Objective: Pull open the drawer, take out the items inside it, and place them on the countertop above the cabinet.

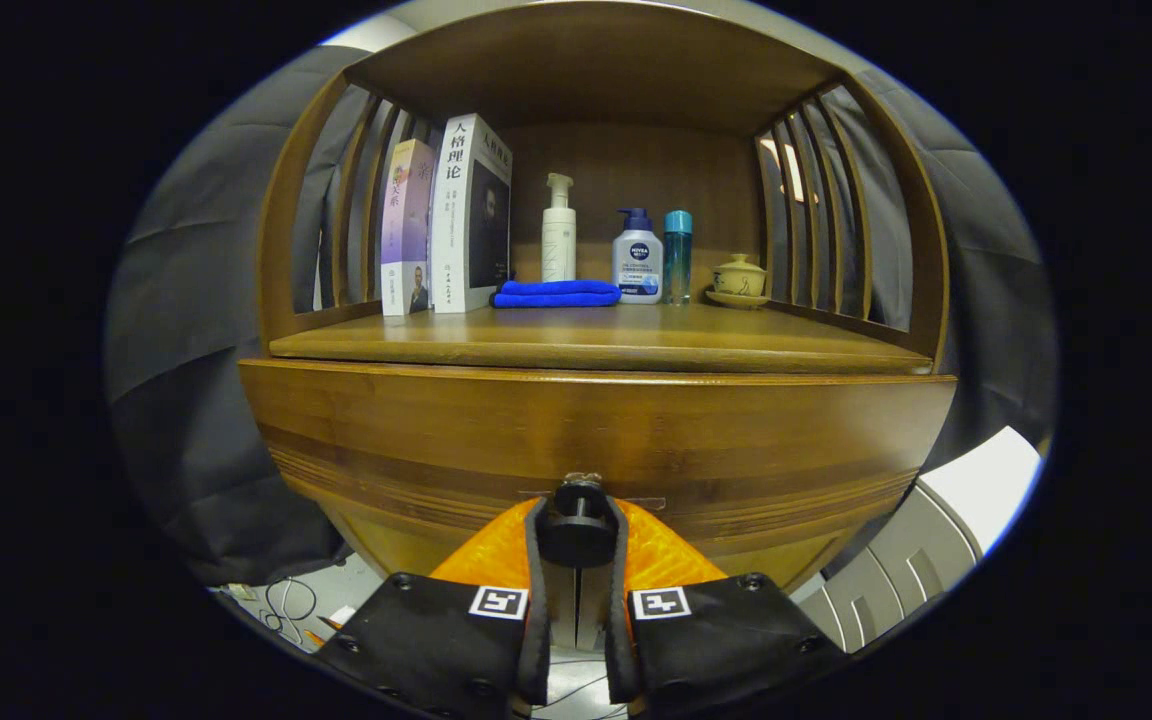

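Tool (576, 530) pinches the drawer knob (576, 522) between its 2 fingers, squarely at 12 o'clock ahead, likely so a straight pull slides the drawer (596, 440) out. Drawer front looks closed, its contents hidden; the bench (596, 340) lies above at 12 o'clock.

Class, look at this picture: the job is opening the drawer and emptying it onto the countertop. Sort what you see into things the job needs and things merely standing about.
Needed for the job:
- round black drawer knob, gripped between both fingers
- gripper
- brown wooden drawer front
- wooden countertop

Standing about:
- two upright books
- folded blue cloth
- white pump bottle
- blue-capped pump bottle
- teal bottle
- lidded cream cup on saucer
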The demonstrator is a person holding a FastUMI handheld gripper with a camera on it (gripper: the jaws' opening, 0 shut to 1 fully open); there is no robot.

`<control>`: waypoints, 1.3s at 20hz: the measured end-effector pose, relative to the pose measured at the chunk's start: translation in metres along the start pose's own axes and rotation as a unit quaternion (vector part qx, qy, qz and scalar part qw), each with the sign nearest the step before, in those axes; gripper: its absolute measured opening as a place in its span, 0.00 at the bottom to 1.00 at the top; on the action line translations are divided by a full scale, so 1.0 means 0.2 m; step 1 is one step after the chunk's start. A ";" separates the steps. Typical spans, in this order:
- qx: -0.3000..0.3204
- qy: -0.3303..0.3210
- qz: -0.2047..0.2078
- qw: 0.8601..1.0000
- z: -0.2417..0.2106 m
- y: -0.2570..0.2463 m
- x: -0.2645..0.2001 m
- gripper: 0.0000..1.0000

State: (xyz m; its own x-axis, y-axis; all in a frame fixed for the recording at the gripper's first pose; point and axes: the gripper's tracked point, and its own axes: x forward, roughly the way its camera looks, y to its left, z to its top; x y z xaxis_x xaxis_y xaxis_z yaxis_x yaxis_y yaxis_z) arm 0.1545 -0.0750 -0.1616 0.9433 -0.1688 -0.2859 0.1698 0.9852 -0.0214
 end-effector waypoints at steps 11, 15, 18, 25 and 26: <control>-0.011 0.004 0.014 1.000 -0.15 0.03 -0.41 0.24; -0.018 0.003 0.019 1.000 -0.17 0.04 -0.49 0.24; -0.027 -0.005 0.023 0.999 -0.21 0.04 -0.56 0.24; -0.043 -0.010 0.041 0.998 -0.28 0.04 -0.70 0.24; -0.044 -0.012 0.044 0.998 -0.30 0.06 -0.73 0.24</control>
State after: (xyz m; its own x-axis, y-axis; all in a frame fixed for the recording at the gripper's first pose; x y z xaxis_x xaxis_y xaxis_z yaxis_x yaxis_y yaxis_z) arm 0.0019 -0.0378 -0.1766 0.9599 -0.0812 -0.2682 0.0613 0.9948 -0.0819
